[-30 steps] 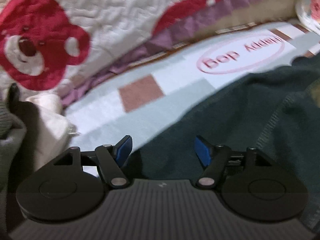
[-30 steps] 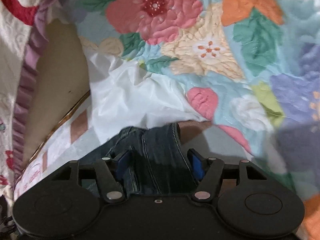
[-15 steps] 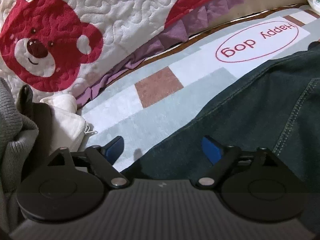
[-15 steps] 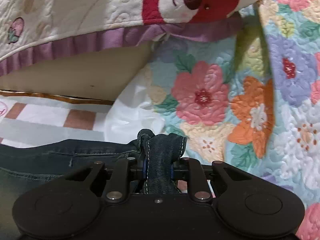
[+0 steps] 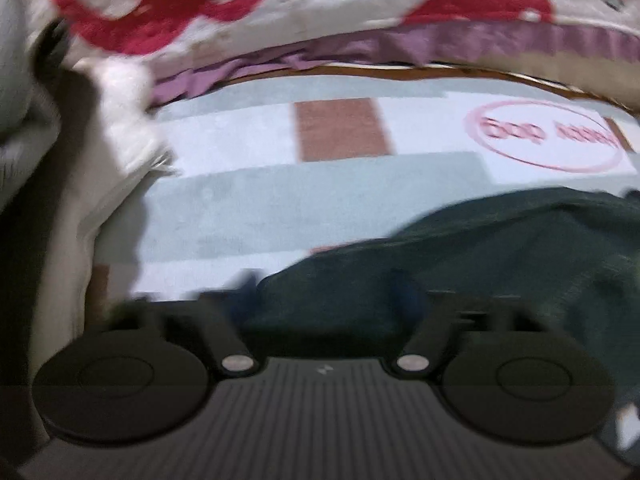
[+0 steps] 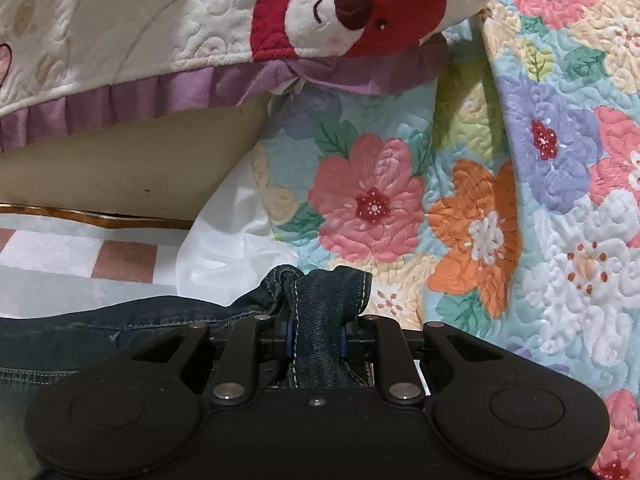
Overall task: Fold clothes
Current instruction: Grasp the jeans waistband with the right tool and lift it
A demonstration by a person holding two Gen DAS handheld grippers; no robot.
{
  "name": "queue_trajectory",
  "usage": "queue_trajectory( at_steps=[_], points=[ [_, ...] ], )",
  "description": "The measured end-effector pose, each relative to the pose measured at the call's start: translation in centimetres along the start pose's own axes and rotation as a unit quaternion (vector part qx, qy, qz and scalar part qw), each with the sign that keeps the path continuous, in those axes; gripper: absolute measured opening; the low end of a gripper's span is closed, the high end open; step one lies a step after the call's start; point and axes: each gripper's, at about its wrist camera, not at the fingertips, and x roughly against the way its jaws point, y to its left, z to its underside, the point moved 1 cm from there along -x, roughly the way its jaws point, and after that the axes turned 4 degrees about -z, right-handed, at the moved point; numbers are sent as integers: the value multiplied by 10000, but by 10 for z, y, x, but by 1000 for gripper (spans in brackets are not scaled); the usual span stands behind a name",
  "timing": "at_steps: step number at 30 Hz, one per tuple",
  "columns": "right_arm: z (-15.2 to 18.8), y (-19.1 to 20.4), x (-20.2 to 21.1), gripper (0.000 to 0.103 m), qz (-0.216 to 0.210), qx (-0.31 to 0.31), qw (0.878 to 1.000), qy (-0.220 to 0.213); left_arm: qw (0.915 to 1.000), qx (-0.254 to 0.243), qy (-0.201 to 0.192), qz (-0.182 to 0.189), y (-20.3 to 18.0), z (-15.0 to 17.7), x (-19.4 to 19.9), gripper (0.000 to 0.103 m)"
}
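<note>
Only the right gripper (image 6: 316, 336) visibly pinches the jeans (image 6: 320, 300); the left gripper's (image 5: 328, 284) closing grip is blurred.

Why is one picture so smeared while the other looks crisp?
Left wrist view: motion blur smears the jeans, the mat's lettering and the left gripper. Right wrist view: sharp, denim stitching clear in the right gripper, edges fisheye-curved.

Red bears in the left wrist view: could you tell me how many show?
2: one red bear top left, another upper right; more may be hidden.
</note>
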Motion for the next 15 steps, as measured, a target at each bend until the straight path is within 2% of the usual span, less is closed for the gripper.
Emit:
queue_trajectory(
  at_steps=[1, 2, 3, 6, 10, 12, 15],
  points=[
    [0, 0, 4, 21, 20, -9, 10000, -68, 10000, -74, 45, -7, -6, -3, 5, 7],
    [0, 0, 9, 21, 40, -17, 9999, -137, 9999, -148, 86, -18, -12, -6, 10, 7],
    [-2, -1, 14, 21, 97, -38, 9997, -242, 9995, -266, -34, -160, -17, -9, 16, 7],
    [-11, -5, 26, 21, 319, -75, 9977, -590, 9941, -696, -586, -594, -33, -16, 36, 7],
    [-29, -13, 18, 20, 422, 64, 9969, -662, 9825, -921, -1260, -1018, -49, -34, 56, 7],
    [-39, -17, 14, 20, 472, 137, 9964, -693, 9781, -1140, -1360, -1090, -55, -48, 55, 6],
    [-57, -22, 1, 20, 493, 196, 9962, -692, 9770, -1247, -1338, -1093, -55, -64, 37, 6]
  ],
)
